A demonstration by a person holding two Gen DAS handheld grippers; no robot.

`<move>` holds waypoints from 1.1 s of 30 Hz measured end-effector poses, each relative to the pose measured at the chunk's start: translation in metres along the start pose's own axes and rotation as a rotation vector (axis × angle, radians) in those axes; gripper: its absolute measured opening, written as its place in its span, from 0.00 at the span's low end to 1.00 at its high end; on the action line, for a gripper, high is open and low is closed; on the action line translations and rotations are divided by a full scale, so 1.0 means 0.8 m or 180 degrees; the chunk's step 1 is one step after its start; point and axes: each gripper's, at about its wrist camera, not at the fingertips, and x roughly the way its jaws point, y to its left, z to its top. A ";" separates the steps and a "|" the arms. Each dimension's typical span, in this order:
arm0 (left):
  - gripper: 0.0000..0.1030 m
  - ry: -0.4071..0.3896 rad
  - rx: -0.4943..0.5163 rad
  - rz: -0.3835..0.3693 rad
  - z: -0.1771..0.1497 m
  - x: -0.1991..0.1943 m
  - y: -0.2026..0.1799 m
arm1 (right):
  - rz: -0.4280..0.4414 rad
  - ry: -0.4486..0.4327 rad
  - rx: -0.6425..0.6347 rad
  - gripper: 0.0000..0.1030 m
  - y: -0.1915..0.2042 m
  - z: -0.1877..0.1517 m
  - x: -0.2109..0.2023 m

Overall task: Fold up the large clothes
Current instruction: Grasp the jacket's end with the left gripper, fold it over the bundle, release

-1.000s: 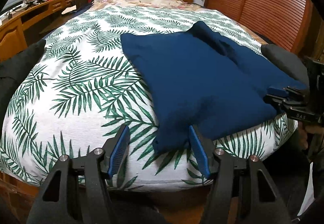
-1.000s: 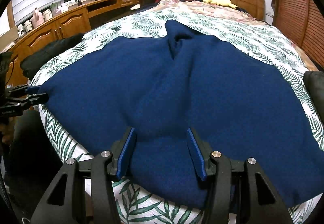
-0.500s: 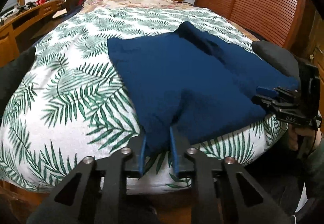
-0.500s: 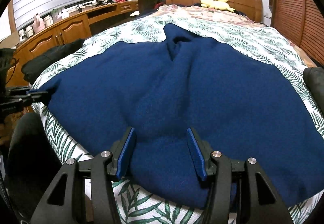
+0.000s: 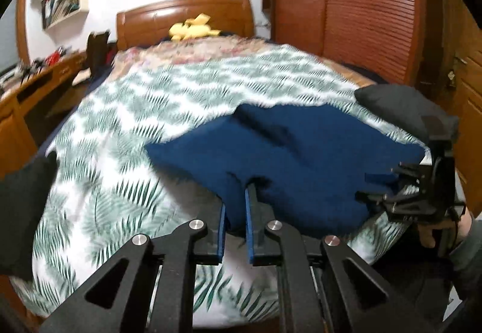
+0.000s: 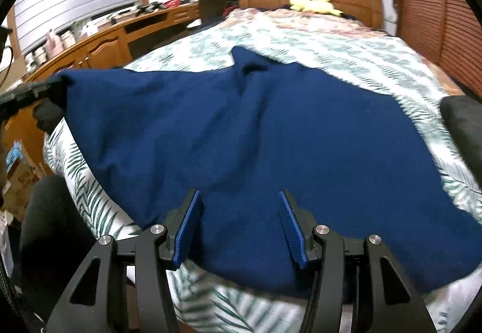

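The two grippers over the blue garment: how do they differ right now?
The left gripper has its pads pinched onto an edge of the blue garment; the right gripper is spread wide and grips nothing. The left one has lifted its edge off the leaf-print bedspread; under the right one the cloth lies flat. Both have black frames and blue pads.

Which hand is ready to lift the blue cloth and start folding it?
The left. The left gripper has its jaws pinched on a corner of the blue cloth, already raised off the leaf-print bedspread. The right gripper has wide-open jaws around the near edge, gripping nothing.
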 end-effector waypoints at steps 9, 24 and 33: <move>0.09 -0.0258 0.0589 -0.0432 0.103 0.027 -0.129 | -0.0323 -0.0336 0.0259 0.53 -0.077 -0.010 -0.100; 0.10 0.0154 0.0841 -0.1171 0.130 0.124 -0.300 | -0.0776 -0.0496 0.0445 0.53 -0.140 -0.051 -0.204; 0.66 0.0054 0.0739 -0.1005 0.127 0.110 -0.281 | -0.0723 -0.0452 0.0444 0.53 -0.128 -0.040 -0.198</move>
